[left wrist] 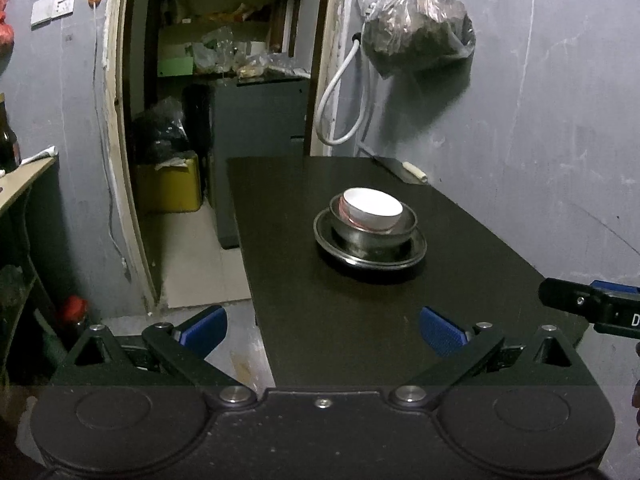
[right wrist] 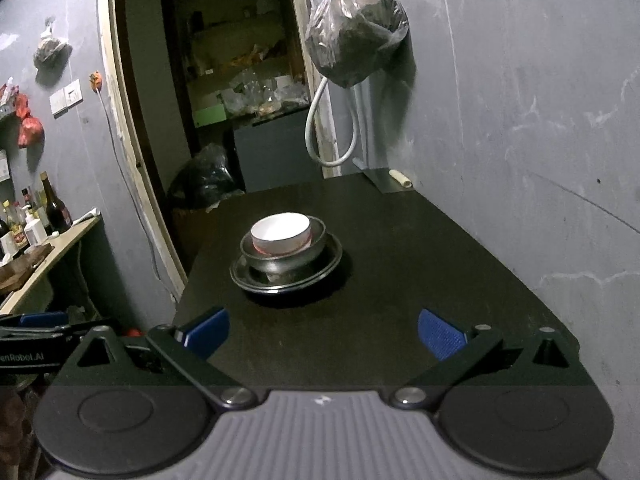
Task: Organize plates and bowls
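A white bowl (left wrist: 374,208) with a red band sits inside a steel bowl (left wrist: 372,236), which sits on a steel plate (left wrist: 332,240) in the middle of the dark table (left wrist: 320,320). The same stack shows in the right wrist view: white bowl (right wrist: 280,232), steel bowl (right wrist: 280,266), plate (right wrist: 244,276). My left gripper (left wrist: 323,330) is open and empty, held near the table's front edge, well short of the stack. My right gripper (right wrist: 323,330) is open and empty, also back from the stack. Its tip shows at the right edge of the left wrist view (left wrist: 592,306).
A grey wall runs along the table's right side, with a hanging plastic bag (left wrist: 416,32) and a white hose (left wrist: 340,100). A doorway to a cluttered storeroom lies beyond the table's far end. A side counter with bottles (right wrist: 40,216) stands at the left.
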The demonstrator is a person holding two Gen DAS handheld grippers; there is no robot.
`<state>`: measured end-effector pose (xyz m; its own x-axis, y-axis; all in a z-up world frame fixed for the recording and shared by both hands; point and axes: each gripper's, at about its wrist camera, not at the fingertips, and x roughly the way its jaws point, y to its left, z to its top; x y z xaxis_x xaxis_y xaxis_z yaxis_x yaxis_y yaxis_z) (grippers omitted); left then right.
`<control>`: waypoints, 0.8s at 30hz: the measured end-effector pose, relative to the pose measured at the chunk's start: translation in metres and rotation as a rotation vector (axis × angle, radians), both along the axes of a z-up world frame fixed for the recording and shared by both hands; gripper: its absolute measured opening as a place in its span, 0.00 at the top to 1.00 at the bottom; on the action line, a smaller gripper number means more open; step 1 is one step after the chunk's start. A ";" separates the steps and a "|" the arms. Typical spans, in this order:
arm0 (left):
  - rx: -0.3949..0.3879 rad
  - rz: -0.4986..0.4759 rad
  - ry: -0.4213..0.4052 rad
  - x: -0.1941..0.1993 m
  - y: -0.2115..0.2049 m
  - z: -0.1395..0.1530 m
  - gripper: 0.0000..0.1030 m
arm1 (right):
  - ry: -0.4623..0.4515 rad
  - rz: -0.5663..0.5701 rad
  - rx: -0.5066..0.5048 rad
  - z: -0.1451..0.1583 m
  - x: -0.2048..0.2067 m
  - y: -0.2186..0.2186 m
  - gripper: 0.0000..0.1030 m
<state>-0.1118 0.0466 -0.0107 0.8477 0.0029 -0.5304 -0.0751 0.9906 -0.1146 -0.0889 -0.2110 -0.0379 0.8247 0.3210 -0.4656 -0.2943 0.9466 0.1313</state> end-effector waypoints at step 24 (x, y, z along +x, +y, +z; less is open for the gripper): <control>-0.020 0.007 0.033 -0.003 0.002 -0.010 0.01 | 0.048 0.018 -0.015 -0.008 0.002 0.004 0.00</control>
